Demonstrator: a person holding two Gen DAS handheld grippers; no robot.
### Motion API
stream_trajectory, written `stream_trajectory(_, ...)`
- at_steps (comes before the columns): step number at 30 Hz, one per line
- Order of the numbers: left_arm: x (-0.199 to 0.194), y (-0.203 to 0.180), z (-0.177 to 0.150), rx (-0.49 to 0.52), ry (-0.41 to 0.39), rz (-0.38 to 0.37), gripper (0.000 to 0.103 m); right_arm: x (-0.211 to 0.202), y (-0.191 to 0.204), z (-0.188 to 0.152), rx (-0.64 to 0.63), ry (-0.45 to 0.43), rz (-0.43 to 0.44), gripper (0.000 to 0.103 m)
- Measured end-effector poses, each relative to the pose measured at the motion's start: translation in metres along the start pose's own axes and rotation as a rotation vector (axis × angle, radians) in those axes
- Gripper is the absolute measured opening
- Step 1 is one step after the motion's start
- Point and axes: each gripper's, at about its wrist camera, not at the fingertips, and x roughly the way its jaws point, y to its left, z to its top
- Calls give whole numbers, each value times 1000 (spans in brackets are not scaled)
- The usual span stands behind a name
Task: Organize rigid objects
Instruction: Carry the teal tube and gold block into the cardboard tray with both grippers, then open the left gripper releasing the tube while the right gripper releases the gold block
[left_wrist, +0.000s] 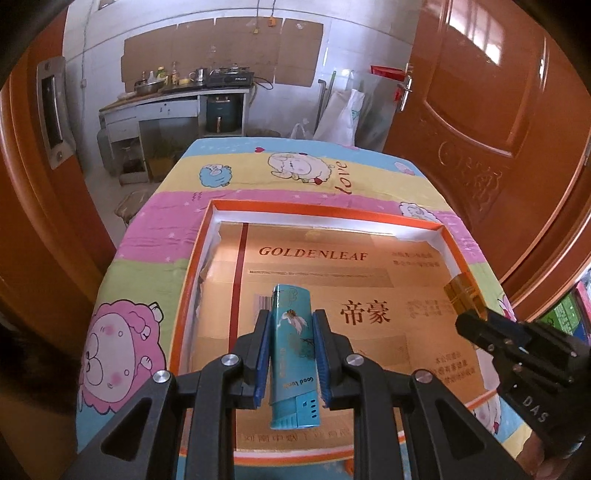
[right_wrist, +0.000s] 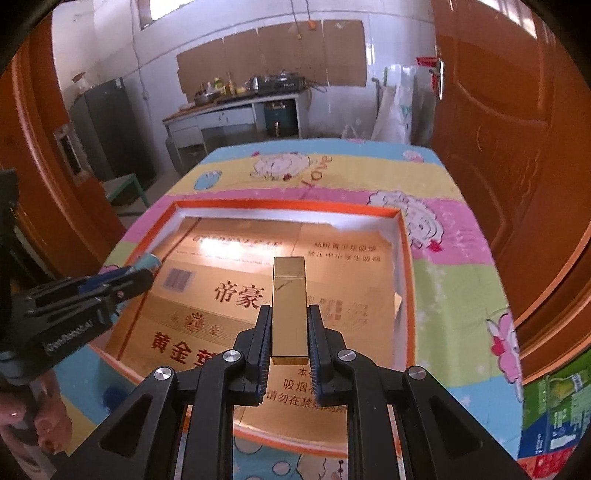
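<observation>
My left gripper is shut on a teal lighter and holds it above the orange-rimmed box tray, over its gold cardboard lining. My right gripper is shut on a gold lighter and holds it above the same tray, toward its right half. The right gripper with the gold lighter also shows at the right edge of the left wrist view. The left gripper with the teal lighter's tip shows at the left of the right wrist view.
The tray lies on a table under a cartoon sheep cloth. Orange wooden doors stand on both sides. A kitchen counter with pots stands at the far wall. Colourful boxes lie at the lower right.
</observation>
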Motion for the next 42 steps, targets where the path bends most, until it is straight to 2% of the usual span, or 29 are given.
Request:
stream_trajectory(8,21,15,8,-49,28,24,22,26,-4,8,8,52,-34,18)
stream_trajectory(14,32,24,7,-73,45,42,22,42,-7,2,16,84,-54,18)
stream_trajectory(20,37,22,4,-59,37,61,22,45,-9,-2,22,91,-54,18)
stream_trajectory(27,45,22,1,-58,62,61,23,50,-11,-3,27,108,-61,18)
stream_trajectory(36,50,13,-5,14,59,101,23,55,-11,-5,20,108,-67,20)
stream_trajectory(39,49,11,-8,35,51,118,29,54,-13,-5,24,99,-59,26)
stream_trajectory(41,50,14,-9,21,49,152,46,53,-15,-6,37,97,-50,27)
stream_trajectory(42,50,17,-9,12,49,150,46,52,-17,-6,45,94,-43,27)
